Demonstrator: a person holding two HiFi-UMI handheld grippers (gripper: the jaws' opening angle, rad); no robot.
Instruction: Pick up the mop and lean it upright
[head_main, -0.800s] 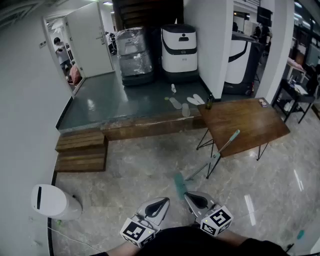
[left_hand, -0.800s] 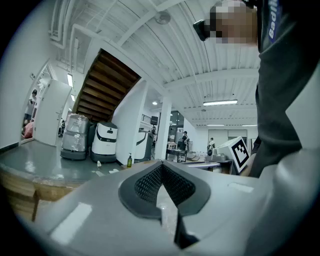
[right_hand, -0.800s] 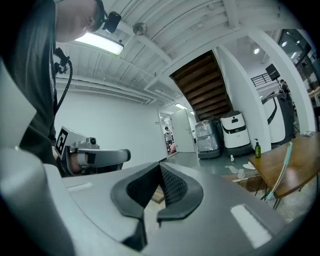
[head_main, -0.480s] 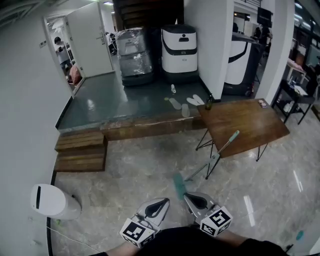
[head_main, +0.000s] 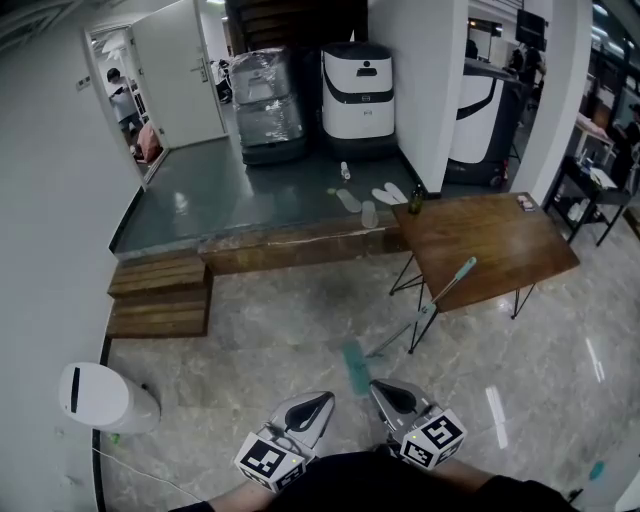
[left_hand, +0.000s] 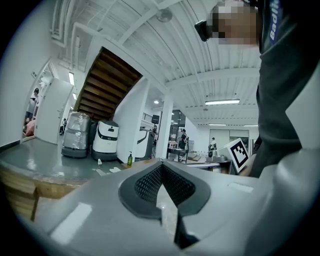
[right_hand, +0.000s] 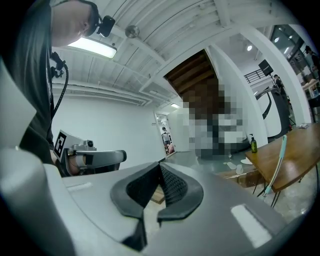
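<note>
Head view shows the mop (head_main: 356, 370) with its head on the marble floor just ahead of the right gripper (head_main: 383, 392), its handle slanting up to the near edge of the wooden table (head_main: 500, 245). Right gripper and left gripper (head_main: 322, 402) sit side by side, jaws closed and empty. Bare floor stretches left toward the wooden steps (head_main: 160, 300).

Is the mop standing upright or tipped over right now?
Tipped: the mop slants low, head on the floor, handle end up by the wooden table edge.
</note>
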